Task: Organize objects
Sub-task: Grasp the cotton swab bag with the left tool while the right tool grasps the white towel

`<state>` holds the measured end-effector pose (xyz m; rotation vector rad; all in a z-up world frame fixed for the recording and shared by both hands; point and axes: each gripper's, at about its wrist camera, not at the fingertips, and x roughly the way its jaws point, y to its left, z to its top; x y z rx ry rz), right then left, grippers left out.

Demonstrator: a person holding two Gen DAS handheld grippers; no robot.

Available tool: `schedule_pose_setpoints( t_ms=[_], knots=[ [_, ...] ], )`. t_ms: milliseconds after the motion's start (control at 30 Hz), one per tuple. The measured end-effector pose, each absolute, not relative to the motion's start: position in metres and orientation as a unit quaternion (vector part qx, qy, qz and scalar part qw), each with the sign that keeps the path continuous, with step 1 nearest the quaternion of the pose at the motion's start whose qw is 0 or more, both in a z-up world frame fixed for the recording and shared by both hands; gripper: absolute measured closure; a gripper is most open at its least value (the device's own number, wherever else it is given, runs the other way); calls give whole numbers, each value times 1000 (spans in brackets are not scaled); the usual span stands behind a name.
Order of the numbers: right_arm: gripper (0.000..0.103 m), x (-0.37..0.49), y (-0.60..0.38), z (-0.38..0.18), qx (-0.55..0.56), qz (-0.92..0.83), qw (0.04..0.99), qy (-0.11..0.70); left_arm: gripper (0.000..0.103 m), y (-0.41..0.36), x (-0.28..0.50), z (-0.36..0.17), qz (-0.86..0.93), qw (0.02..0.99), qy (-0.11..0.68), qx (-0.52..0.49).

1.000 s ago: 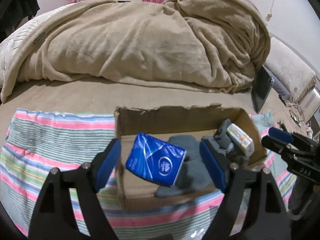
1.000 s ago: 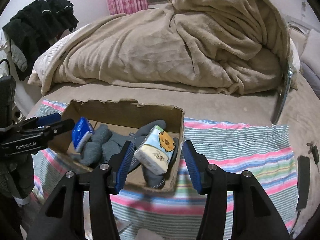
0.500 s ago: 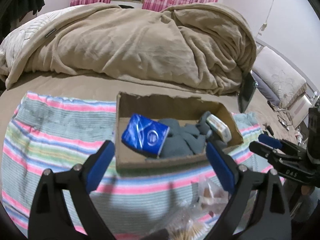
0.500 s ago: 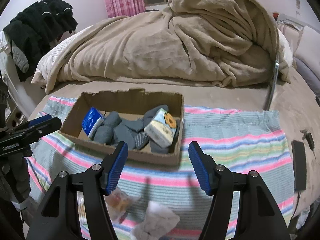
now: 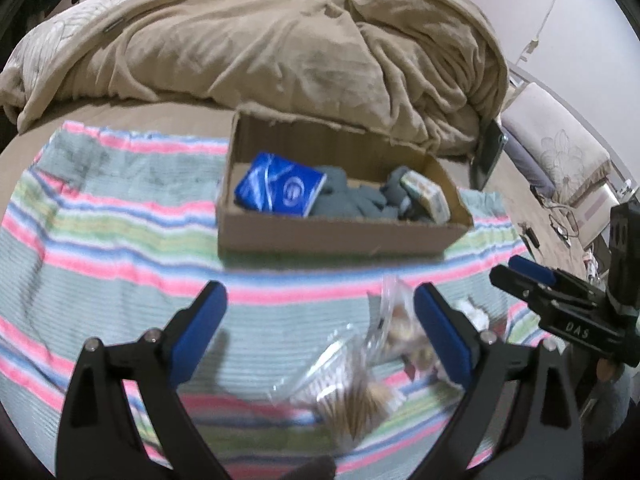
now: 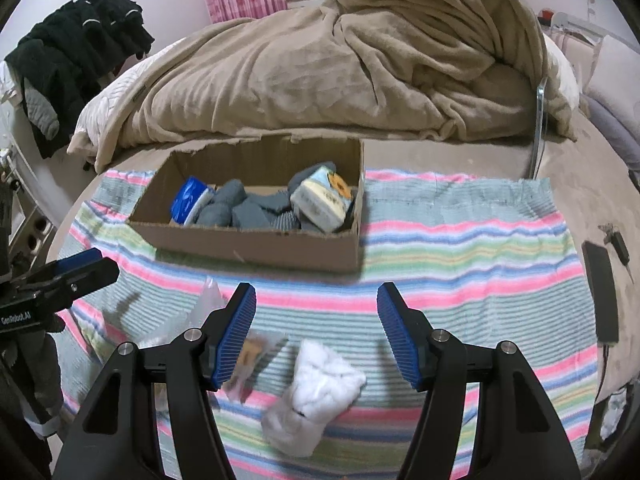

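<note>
A cardboard box (image 5: 332,236) (image 6: 256,246) sits on a striped cloth and holds a blue tissue pack (image 5: 280,190) (image 6: 188,200), grey socks (image 5: 356,200) (image 6: 248,208) and a yellow-white pack (image 5: 428,196) (image 6: 324,196). My left gripper (image 5: 320,336) is open and empty, above clear plastic bags (image 5: 356,384) lying in front of the box. My right gripper (image 6: 316,332) is open and empty, above a white rolled sock (image 6: 316,396). Each gripper shows at the edge of the other's view.
The striped cloth (image 6: 460,248) lies on a bed with a heaped tan blanket (image 6: 340,64) behind the box. A black phone (image 6: 602,292) and keys lie at the right. Dark clothes (image 6: 76,56) hang at the left.
Both grippers have pulled back and up from the box, empty. The plastic bags and the white sock in front of the box have come into view.
</note>
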<state>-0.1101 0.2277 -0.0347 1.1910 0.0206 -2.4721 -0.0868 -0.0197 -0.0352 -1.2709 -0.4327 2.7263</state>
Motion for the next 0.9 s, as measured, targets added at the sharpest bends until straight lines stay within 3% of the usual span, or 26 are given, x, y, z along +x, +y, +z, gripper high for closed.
schedule_pose_setpoints(
  t_ms=[900],
  knots=[
    [37, -81, 234, -82, 471, -857, 207, 0, 7, 3, -53, -106, 855, 47, -166, -490]
  ],
)
